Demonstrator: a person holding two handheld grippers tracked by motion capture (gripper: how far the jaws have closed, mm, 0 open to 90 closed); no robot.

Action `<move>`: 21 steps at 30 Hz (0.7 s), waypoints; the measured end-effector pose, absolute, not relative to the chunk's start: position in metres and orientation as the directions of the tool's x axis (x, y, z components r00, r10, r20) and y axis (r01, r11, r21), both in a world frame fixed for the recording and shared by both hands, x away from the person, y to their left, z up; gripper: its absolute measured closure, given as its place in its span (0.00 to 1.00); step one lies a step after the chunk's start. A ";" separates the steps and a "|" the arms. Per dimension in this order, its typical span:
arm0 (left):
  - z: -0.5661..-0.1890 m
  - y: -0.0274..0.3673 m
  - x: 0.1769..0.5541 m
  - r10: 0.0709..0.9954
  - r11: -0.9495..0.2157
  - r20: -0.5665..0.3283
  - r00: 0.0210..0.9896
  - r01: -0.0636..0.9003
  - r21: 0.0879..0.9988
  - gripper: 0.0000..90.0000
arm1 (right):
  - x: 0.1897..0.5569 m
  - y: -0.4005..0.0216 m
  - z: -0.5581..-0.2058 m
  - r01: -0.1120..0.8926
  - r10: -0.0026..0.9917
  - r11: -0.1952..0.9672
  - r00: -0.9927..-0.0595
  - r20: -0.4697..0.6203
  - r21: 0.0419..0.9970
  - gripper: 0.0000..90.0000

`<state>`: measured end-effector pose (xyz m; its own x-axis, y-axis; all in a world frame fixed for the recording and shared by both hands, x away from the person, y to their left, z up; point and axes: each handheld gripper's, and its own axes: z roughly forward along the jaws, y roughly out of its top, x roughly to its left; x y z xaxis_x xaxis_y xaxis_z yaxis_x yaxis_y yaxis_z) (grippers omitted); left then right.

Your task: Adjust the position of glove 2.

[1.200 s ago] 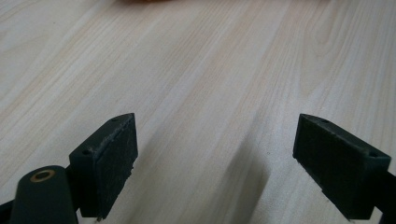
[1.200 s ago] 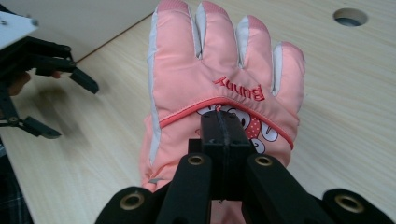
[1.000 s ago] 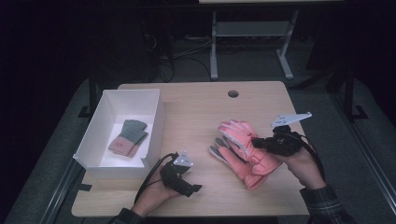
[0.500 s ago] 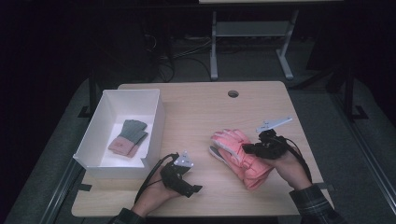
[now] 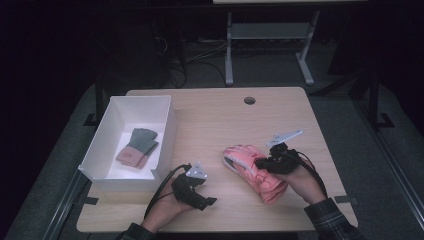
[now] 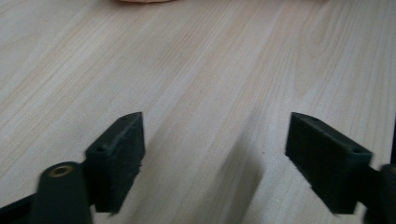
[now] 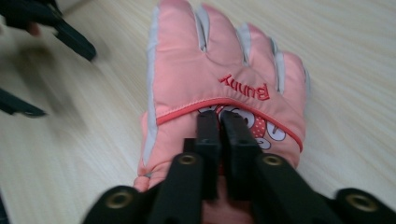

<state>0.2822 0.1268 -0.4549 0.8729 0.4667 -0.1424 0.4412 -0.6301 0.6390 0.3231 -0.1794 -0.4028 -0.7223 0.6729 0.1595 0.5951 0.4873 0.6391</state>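
A pink padded glove (image 5: 250, 171) with grey trim and the word "Bunny" (image 7: 224, 70) lies flat on the wooden table (image 5: 220, 120), right of centre. My right gripper (image 5: 261, 162) is shut on the fabric of its back, the two jaws pinched together (image 7: 221, 122) just below the red seam. My left gripper (image 5: 206, 201) rests near the front edge, left of the glove and apart from it. It is open (image 6: 217, 156) over bare wood, with only a pink sliver of the glove (image 6: 140, 1) far ahead.
A white open box (image 5: 167, 131) stands at the table's left side, holding a folded green and pink knit glove pair (image 5: 137, 147). A round cable hole (image 5: 249, 100) sits near the far edge. The other gripper (image 7: 70, 37) shows blurred at the upper left of the right gripper view.
My right gripper has moved left and a little toward the person, drawing the pink glove with it. The left hand has stayed in place.
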 end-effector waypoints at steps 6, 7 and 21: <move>-0.449 0.131 0.282 0.455 -0.625 -0.144 0.879 0.430 0.651 0.52 | 0.320 -0.203 -0.390 0.555 0.665 0.404 -0.724 0.183 0.727 0.78; -0.448 0.131 0.282 0.456 -0.617 -0.154 0.877 0.436 0.655 0.57 | 0.319 -0.208 -0.387 0.534 0.666 0.397 -0.727 0.166 0.746 0.82; -0.440 0.123 0.281 0.431 -0.648 -0.175 0.885 0.439 0.622 1.00 | 0.304 -0.281 -0.405 0.559 0.746 0.343 -0.650 0.142 0.755 1.00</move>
<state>0.2806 0.1226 -0.4398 0.8850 0.4314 -0.1753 0.4392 -0.6481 0.6222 0.3043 -0.2810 -0.4050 -0.6504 0.7462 0.1421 0.5585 0.3429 0.7553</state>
